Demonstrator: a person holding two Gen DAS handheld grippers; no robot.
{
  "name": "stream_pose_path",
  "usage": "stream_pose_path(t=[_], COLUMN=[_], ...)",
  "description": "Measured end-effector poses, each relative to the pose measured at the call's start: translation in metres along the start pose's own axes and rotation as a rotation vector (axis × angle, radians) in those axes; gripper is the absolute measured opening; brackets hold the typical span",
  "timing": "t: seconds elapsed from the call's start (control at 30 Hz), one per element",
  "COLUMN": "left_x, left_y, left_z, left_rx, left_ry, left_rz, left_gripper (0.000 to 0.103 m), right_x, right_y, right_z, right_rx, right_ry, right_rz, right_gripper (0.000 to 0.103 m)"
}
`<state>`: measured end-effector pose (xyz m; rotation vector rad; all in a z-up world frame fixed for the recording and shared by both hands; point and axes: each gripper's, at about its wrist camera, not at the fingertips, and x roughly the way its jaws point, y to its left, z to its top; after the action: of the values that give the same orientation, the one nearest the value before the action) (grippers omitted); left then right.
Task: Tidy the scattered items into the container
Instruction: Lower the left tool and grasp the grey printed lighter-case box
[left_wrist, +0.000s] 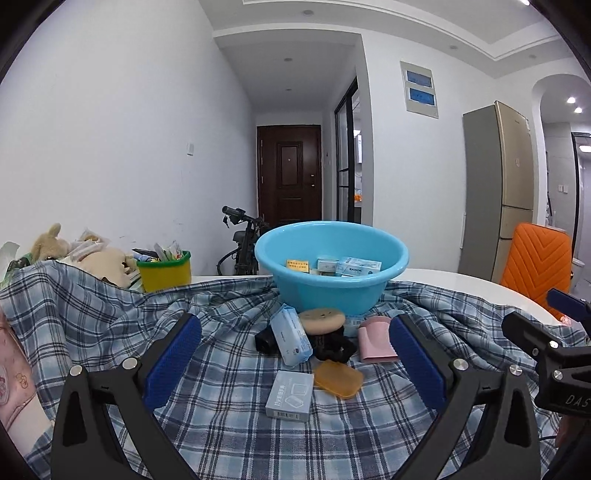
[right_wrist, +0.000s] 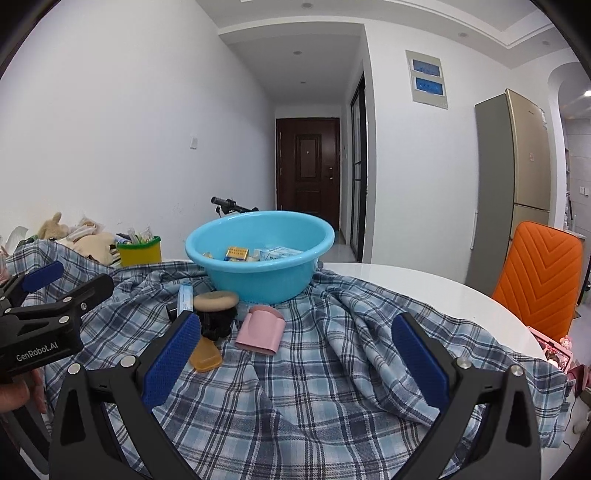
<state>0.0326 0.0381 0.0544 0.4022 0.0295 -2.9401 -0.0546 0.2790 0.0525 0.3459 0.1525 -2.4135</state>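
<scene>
Both grippers hang with fingers spread wide and nothing between them. Between and beyond the left gripper (left_wrist: 295, 354) fingertips lies the clutter: a grey card box (left_wrist: 290, 395), an amber soap-like bar (left_wrist: 338, 378), a blue tissue pack (left_wrist: 291, 338), a pink holder (left_wrist: 376, 339) and a tan-topped black brush (left_wrist: 325, 332), all touching or overlapping. The blue basin (left_wrist: 332, 266) sits just behind them, already holding boxes. The right gripper (right_wrist: 295, 354) frames mostly bare plaid cloth (right_wrist: 314, 387).

Risks: closing on the crowded heap may catch two items or nudge neighbours; cloth folds could snag a fingertip and drag the basin.
</scene>
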Motion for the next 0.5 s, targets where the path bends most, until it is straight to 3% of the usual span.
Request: stream_pose_path(t=[0.37,0.5], left_x=[0.013,0.021], left_y=[0.0,0.004], left_z=[-0.002,-0.006], left_rx=[0.027,-0.009], left_ry=[0.037,0.085], left_rz=[0.018,-0.023], left_gripper=[0.103,0.103], right_x=[0.008,0.009], right_y=[0.0,0.0], right_z=[-0.001,0.0], right_rx=[0.0,0.0], right_ry=[0.019,0.021], right_rz=[-0.008,-0.004], right_gripper=[0.103,0.103])
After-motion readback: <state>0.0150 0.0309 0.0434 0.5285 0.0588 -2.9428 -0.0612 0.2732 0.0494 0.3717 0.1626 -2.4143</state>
